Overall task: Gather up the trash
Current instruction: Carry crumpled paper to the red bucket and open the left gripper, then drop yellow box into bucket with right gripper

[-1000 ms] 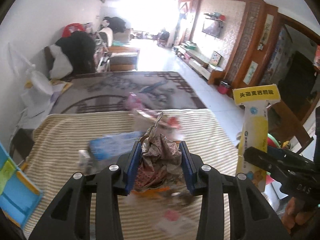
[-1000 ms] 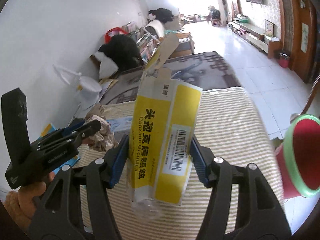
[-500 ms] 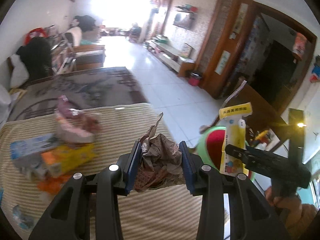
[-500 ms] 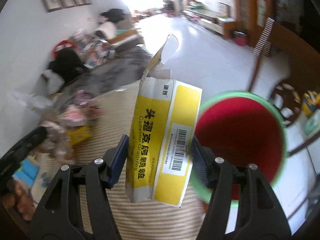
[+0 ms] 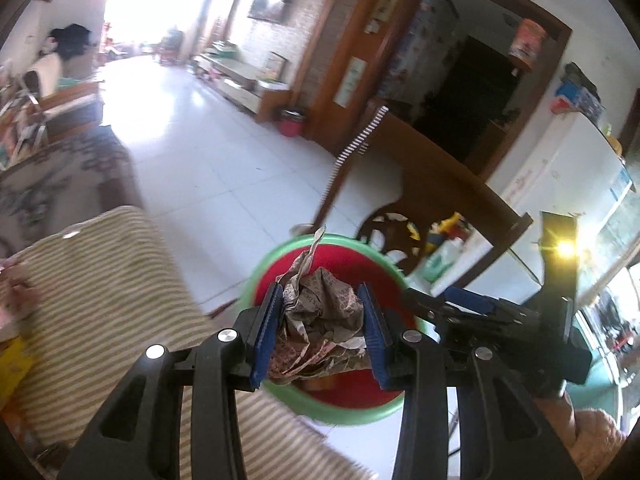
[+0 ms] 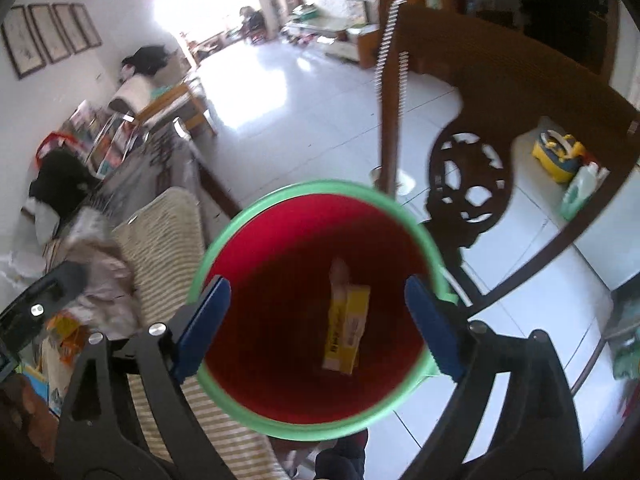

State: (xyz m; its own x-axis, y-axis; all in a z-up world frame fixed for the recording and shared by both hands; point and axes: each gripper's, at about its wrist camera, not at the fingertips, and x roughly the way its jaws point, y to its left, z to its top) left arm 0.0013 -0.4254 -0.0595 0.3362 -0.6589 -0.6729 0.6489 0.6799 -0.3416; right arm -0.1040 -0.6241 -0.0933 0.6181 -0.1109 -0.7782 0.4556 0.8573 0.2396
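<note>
Over the bin (image 6: pixel 316 196), the right gripper (image 6: pixel 316 316) has just spread wide; the yellow box (image 6: pixel 347 328) lies inside. The left gripper (image 5: pixel 320 332), also above it, clamps crumpled paper (image 5: pixel 320 316); releasing off-centre risks spilling onto the floor

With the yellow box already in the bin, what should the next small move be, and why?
Probably open the left gripper to let go of the crumpled paper. It is pinched between the blue pads and sits over the red bin with the green rim. The right gripper has just been opening, with nothing between its pads, and the yellow box lies inside the bin.
</note>
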